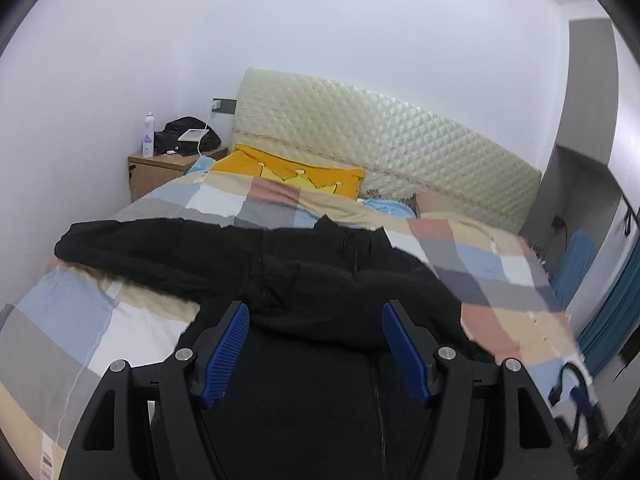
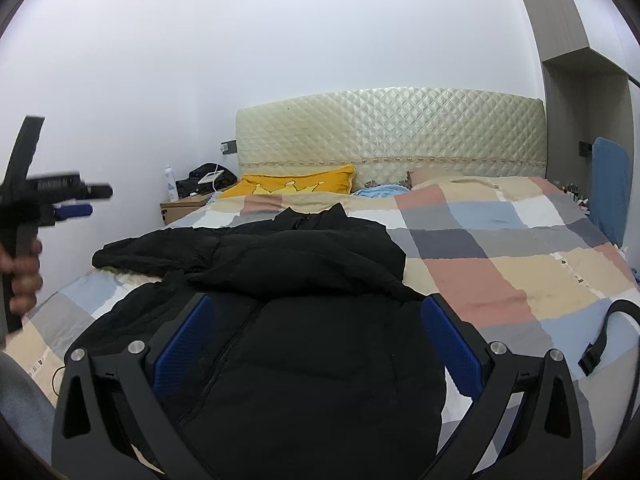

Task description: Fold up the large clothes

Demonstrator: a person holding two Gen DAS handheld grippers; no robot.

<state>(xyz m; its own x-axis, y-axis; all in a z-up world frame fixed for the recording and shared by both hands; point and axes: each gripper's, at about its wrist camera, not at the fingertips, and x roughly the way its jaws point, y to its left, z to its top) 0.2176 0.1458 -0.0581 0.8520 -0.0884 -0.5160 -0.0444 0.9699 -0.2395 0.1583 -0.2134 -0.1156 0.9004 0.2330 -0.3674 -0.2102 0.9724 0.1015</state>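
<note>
A large black padded jacket (image 1: 304, 276) lies front up on a checked bedspread (image 1: 132, 316), zip down the middle, one sleeve stretched out to the left and the right sleeve folded over the chest. It also shows in the right wrist view (image 2: 304, 264). My left gripper (image 1: 316, 312) is open and empty, held above the jacket's lower body. My right gripper (image 2: 316, 308) is open and empty, above the jacket's lower part. The left gripper (image 2: 74, 200) also shows at the left edge of the right wrist view, held up in a hand.
A yellow pillow (image 1: 292, 174) and a quilted cream headboard (image 1: 384, 140) are at the far end. A wooden nightstand (image 1: 160, 170) with a bottle and dark items stands far left. A black strap (image 2: 604, 334) lies on the bed's right edge.
</note>
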